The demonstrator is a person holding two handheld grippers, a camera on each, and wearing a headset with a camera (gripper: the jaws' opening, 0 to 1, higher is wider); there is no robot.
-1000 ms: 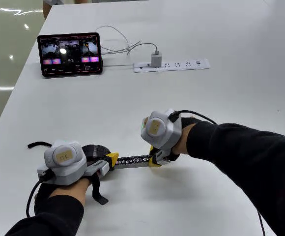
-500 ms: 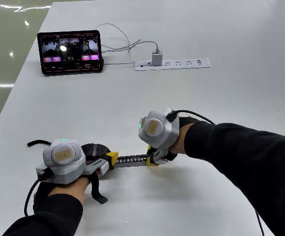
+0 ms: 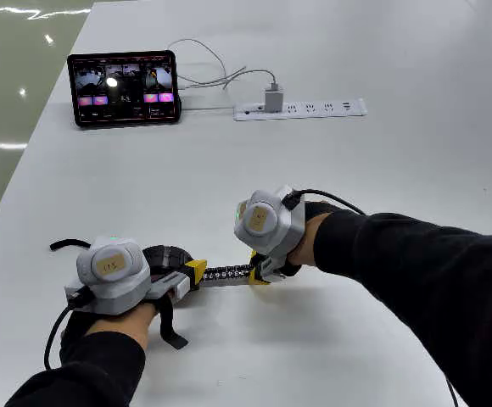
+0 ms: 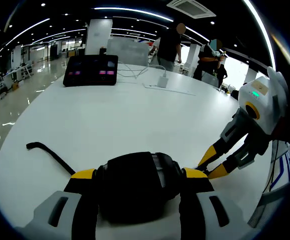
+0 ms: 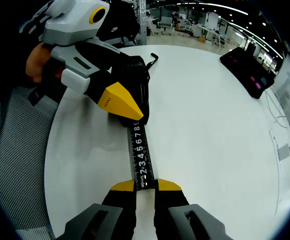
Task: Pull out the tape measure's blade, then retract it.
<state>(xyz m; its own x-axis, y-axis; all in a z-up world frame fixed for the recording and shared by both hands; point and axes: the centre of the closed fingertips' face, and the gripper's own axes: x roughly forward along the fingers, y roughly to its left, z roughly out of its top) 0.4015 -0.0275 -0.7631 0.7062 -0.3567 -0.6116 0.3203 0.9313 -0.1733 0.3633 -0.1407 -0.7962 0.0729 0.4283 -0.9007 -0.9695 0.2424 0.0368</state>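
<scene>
Left gripper [image 4: 139,173]: jaws clamped on either side of the black tape measure case [image 4: 135,192]. Right gripper [image 5: 146,186]: jaws pinched nearly shut on the tip of the blade [image 5: 138,147], a short length of which lies outside the case.

The left gripper [image 3: 188,278] lies low on the white desk [image 3: 229,170], its yellow-tipped fingers [image 3: 196,270] clasped around the black tape measure [image 3: 165,257]. A short stretch of numbered blade [image 3: 226,273] runs from the case to the right gripper [image 3: 256,275], which pinches the blade's end. At the desk's far side stand a lit tablet [image 3: 124,88] and a white power strip [image 3: 301,108] with a charger [image 3: 273,99] plugged in.
</scene>
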